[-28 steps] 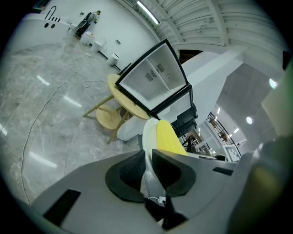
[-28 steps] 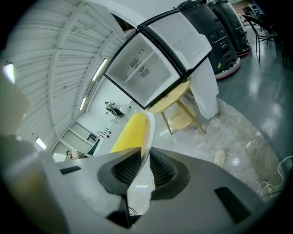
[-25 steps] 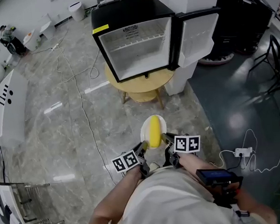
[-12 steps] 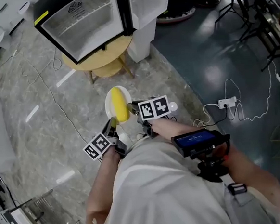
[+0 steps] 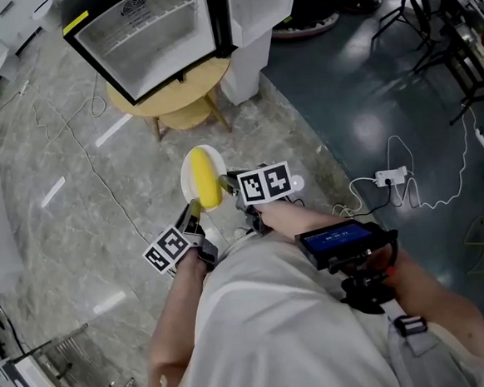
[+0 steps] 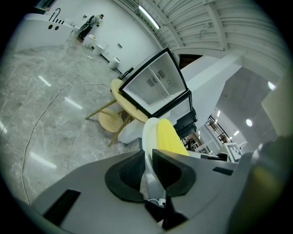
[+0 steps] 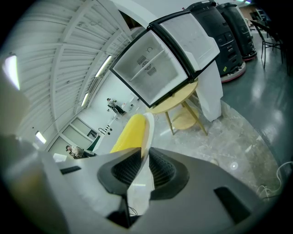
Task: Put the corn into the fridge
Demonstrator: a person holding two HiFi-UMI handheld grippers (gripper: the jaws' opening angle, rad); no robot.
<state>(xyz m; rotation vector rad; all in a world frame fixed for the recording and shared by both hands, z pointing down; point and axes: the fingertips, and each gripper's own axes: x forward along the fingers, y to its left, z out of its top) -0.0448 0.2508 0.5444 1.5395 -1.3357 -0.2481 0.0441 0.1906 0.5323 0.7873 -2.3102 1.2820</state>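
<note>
A yellow corn cob [image 5: 202,178] lies on a white plate [image 5: 186,181] held in the air in front of the person. My left gripper [image 5: 195,210] is shut on the plate's near-left rim, and my right gripper [image 5: 227,185] is shut on its right rim. In the left gripper view the plate's edge [image 6: 149,137] stands between the jaws with the corn [image 6: 170,136] to its right. In the right gripper view the plate [image 7: 147,129] and corn [image 7: 129,132] rise from the jaws. The small black fridge [image 5: 150,33] stands open ahead, with its inside bare.
The fridge sits on a round yellow table [image 5: 176,98] beside a white cabinet [image 5: 252,50]. Cables trail over the marble floor, and a power strip [image 5: 388,177] lies at the right. A wire rack [image 5: 64,369] stands at the bottom left.
Compared with one second ago, the fridge and table are nearer and further to the upper left. Both grippers still hold the plate with the corn, and in the last half second almost nothing has moved.
</note>
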